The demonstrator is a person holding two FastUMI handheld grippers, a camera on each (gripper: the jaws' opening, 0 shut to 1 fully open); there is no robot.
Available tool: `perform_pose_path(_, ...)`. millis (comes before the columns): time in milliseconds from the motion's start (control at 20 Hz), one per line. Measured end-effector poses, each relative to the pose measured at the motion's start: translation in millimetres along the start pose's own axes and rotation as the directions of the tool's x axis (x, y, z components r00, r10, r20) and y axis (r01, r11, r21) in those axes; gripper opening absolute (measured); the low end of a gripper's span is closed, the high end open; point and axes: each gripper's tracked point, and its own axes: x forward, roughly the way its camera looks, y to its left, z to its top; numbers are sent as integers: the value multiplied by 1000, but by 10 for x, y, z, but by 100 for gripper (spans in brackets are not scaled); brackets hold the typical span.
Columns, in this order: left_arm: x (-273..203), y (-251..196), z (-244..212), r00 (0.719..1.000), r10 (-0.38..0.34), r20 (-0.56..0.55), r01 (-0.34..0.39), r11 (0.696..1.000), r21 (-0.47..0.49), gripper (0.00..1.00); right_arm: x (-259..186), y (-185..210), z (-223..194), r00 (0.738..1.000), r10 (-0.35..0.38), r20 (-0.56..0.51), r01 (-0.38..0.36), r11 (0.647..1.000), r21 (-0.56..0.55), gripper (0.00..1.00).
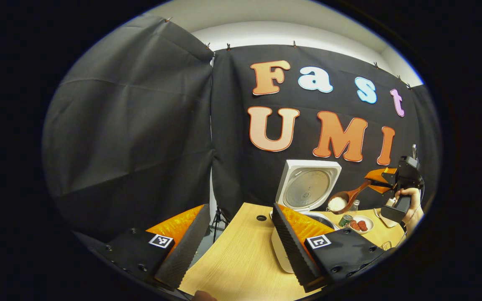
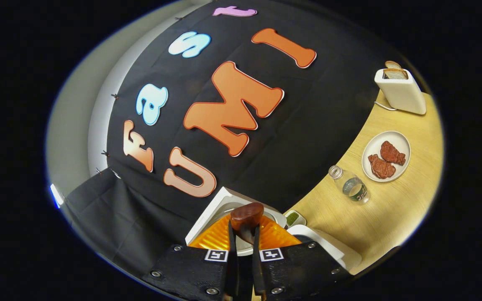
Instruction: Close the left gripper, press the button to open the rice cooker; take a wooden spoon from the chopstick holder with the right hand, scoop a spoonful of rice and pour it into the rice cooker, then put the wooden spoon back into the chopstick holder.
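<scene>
Left gripper view had the left gripper (image 1: 237, 246) down low over the table (image 1: 241, 259) with its fingers spread wide, nothing between them. Right past its right finger sat the rice cooker (image 1: 280, 251), lid (image 1: 308, 186) flipped up and standing upright against the black cloth. Off to the right, the right gripper (image 1: 377, 179), held in a hand (image 1: 410, 205), was pinching the handle of the wooden spoon (image 1: 347, 196). The spoon's bowl had a heap of white rice (image 1: 337, 203) in it and hung above the cooker's right side, just in front of the lid. Near it on the table were a green can (image 1: 344, 220) and a plate (image 1: 370, 223) with red pieces on it.

Right gripper view was tilted a lot. The right gripper (image 2: 244, 251) had its fingers pressed tight on the spoon (image 2: 246, 217), which poked out dark and rounded between them. The cooker (image 2: 224, 200) was right underneath, mostly hidden by the fingers. Further out on the table (image 2: 391, 209) were a bottle (image 2: 352, 186) lying near the plate (image 2: 370, 148) with two red pieces (image 2: 385, 161), and a white toaster (image 2: 402, 92) with bread in it, well apart from the cooker. I couldn't see the chopstick holder clearly enough to place it.
</scene>
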Motion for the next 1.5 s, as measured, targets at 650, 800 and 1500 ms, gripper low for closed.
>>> perform_pose_path(650, 89, 11, -74, 1000, 6, -18, -6, 1000, -2, 100, 56, 118, -22, 1000, 20, 21, -15, 978, -208, 13)
perform_pose_path(800, 84, -4, -76, 1000, 1, -19, -2, 1000, -6, 100, 43, 197, -8, 999, 37, 24, -30, 970, -241, 13)
perform_pose_path(1500, 96, 46, -120, 1000, 5, -23, -5, 1000, -14, 100, 25, 348, -54, 997, 75, 18, -64, 933, -355, 13)
